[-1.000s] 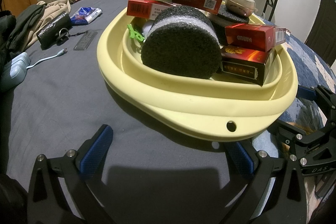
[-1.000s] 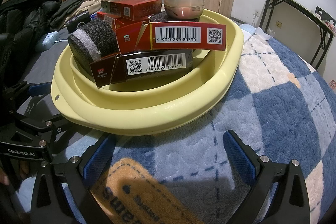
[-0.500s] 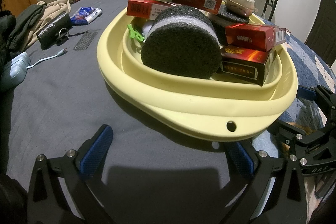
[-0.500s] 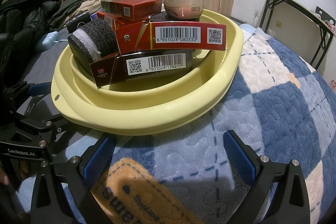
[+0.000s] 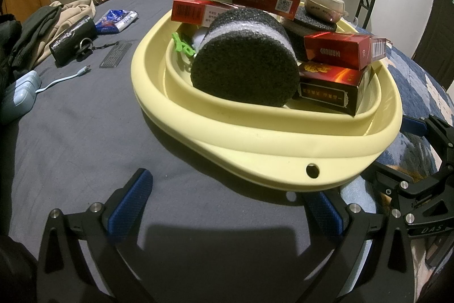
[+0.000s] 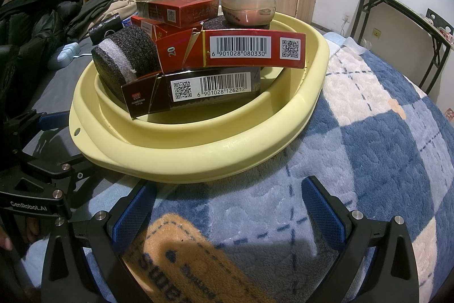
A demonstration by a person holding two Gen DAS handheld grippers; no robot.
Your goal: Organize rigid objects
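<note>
— Where's the load sitting?

— I see the yellow basin (image 5: 283, 149) on the bed, half on the grey sheet (image 5: 71, 138) and half on the blue checked blanket (image 6: 369, 161). Inside it a black foam cylinder (image 5: 244, 73) with a white band lies on its side. Just beside it a red Diamond carton (image 5: 337, 48) rests on a dark carton (image 5: 329, 88). Behind, a long red carton (image 5: 249, 0) lies across another red carton (image 5: 193, 13), and a small lidded pot (image 5: 323, 3) stands on a second foam block (image 5: 315, 20). A green clip (image 5: 181, 44) pokes out next to the cylinder.

— And your tongs?

— My left tongs (image 5: 227, 206) are spread wide, holding nothing; the right-hand blue pad sits just under the basin's rim near its hole, though I cannot tell whether it touches. My right tongs (image 6: 227, 206) are also spread wide and hold nothing; the left-hand pad is tucked close under the rim, and I cannot tell contact there either.

— Anything around it?

— On the sheet, well apart from the basin: a black pouch (image 5: 72, 40), a snack wrapper (image 5: 117, 20), a white cable (image 5: 65, 78) and piled clothes (image 5: 37, 30).
</note>
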